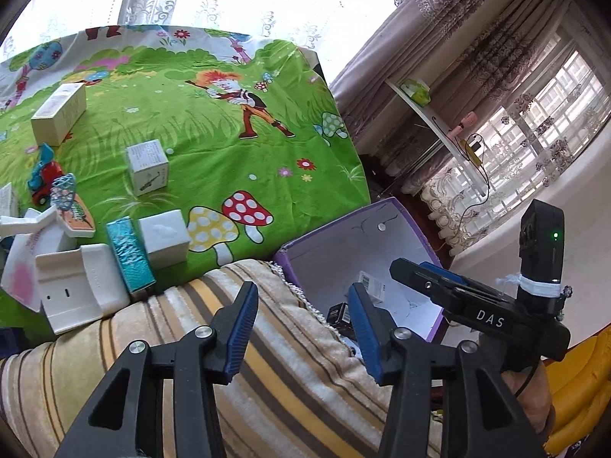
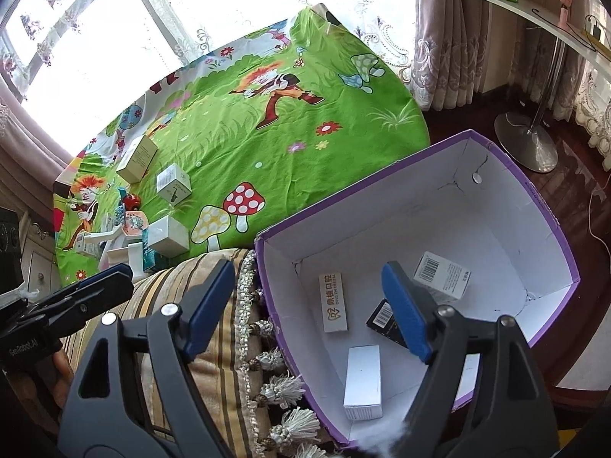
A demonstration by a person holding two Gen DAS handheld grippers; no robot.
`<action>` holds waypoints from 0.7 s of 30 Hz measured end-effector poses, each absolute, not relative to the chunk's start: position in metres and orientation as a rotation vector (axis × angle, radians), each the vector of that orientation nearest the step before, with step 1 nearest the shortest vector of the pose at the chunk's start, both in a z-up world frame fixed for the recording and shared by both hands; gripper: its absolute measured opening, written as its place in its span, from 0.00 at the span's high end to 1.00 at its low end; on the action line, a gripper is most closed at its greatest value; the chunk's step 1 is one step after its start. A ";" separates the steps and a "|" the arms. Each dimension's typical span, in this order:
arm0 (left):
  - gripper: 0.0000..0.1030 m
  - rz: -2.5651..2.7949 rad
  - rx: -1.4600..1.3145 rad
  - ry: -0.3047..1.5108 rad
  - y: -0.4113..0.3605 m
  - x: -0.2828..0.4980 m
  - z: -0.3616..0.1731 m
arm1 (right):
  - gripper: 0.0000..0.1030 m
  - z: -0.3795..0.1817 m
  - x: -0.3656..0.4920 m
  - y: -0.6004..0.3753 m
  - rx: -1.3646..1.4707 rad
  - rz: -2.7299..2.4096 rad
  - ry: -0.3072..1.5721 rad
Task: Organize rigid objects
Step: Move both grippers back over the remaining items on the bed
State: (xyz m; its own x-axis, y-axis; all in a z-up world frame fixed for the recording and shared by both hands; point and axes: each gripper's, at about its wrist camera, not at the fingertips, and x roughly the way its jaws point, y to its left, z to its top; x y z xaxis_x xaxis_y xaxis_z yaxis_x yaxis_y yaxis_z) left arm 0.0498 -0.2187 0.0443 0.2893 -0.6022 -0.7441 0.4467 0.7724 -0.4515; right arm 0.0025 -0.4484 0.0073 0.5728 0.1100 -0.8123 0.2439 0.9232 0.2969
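A purple box with a white inside stands open beside the bed; it also shows in the left wrist view. Several small boxes lie in it, among them a white one with orange print and a plain white one. My right gripper is open and empty over the box's near left wall. My left gripper is open and empty above a striped blanket. On the green cartoon sheet lie a white cube, a teal box, a printed cube, a beige box and a white tray.
A red and blue toy and other small items sit at the sheet's left. The blanket's tasselled fringe hangs against the purple box. A white side table on a metal foot stands behind it. Curtains and windows ring the room.
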 end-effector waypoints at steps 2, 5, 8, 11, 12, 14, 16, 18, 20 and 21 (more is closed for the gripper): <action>0.51 -0.673 -0.168 1.060 -0.206 0.048 0.044 | 0.21 0.009 0.005 -0.444 0.402 -0.067 0.964; 0.51 -0.626 -0.165 1.044 -0.183 0.045 0.046 | 0.21 0.011 0.008 -0.436 0.402 -0.048 0.970; 0.51 -0.574 -0.182 1.036 -0.157 0.044 0.045 | 0.21 0.011 0.011 -0.426 0.381 -0.034 0.981; 0.51 -0.519 -0.210 1.033 -0.128 0.043 0.043 | 0.21 0.010 0.014 -0.417 0.367 -0.019 0.992; 0.51 -0.503 -0.221 1.034 -0.120 0.043 0.042 | 0.21 0.010 0.016 -0.413 0.361 -0.014 0.996; 0.51 -0.469 -0.231 1.034 -0.103 0.042 0.041 | 0.21 0.009 0.019 -0.406 0.349 -0.001 1.006; 0.51 -0.434 -0.228 1.028 -0.087 0.040 0.040 | 0.21 0.008 0.022 -0.398 0.332 0.013 1.016; 0.51 -0.405 -0.233 1.021 -0.070 0.038 0.040 | 0.21 0.009 0.025 -0.392 0.317 0.024 1.020; 0.51 -0.371 -0.238 1.016 -0.054 0.037 0.040 | 0.20 0.009 0.028 -0.385 0.302 0.037 1.027; 0.51 -0.353 -0.243 1.016 -0.046 0.037 0.039 | 0.20 0.008 0.029 -0.382 0.295 0.045 1.033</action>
